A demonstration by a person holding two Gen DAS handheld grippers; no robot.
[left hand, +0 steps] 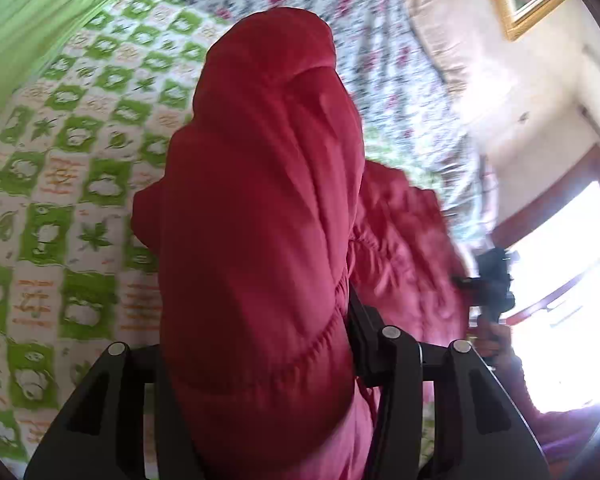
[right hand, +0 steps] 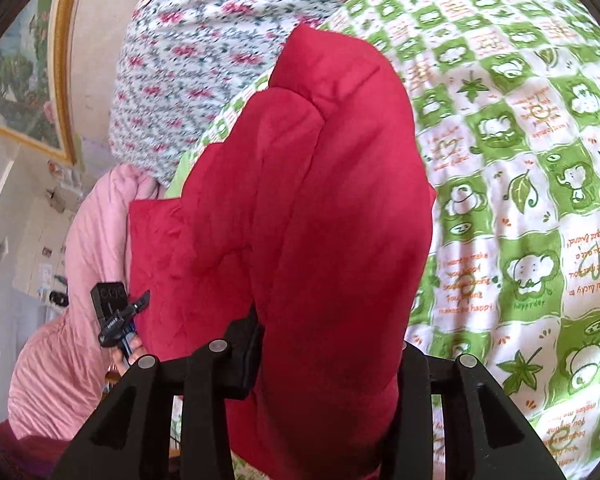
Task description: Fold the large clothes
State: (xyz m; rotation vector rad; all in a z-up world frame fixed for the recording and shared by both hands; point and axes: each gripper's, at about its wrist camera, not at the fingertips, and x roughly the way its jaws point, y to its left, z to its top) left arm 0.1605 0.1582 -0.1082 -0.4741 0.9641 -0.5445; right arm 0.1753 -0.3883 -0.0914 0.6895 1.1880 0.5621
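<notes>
A red quilted padded jacket (left hand: pixel 260 208) hangs over the bed, held up in both grippers. My left gripper (left hand: pixel 260 360) is shut on a thick fold of the jacket, which bulges up between its jaws and hides the fingertips. My right gripper (right hand: pixel 328 364) is shut on another fold of the same jacket (right hand: pixel 320 208). The right gripper also shows at the right of the left wrist view (left hand: pixel 492 280). The left gripper shows at the left of the right wrist view (right hand: pixel 118 312).
The bed carries a green-and-white patterned quilt (left hand: pixel 60 200) and a floral sheet (left hand: pixel 380 40). A green cloth (left hand: pixel 28 28) lies at the far left. A pink padded garment (right hand: pixel 72 320) lies beside the bed. A framed picture (right hand: pixel 24 80) hangs on the wall; a bright window (left hand: pixel 572 272) is on the right.
</notes>
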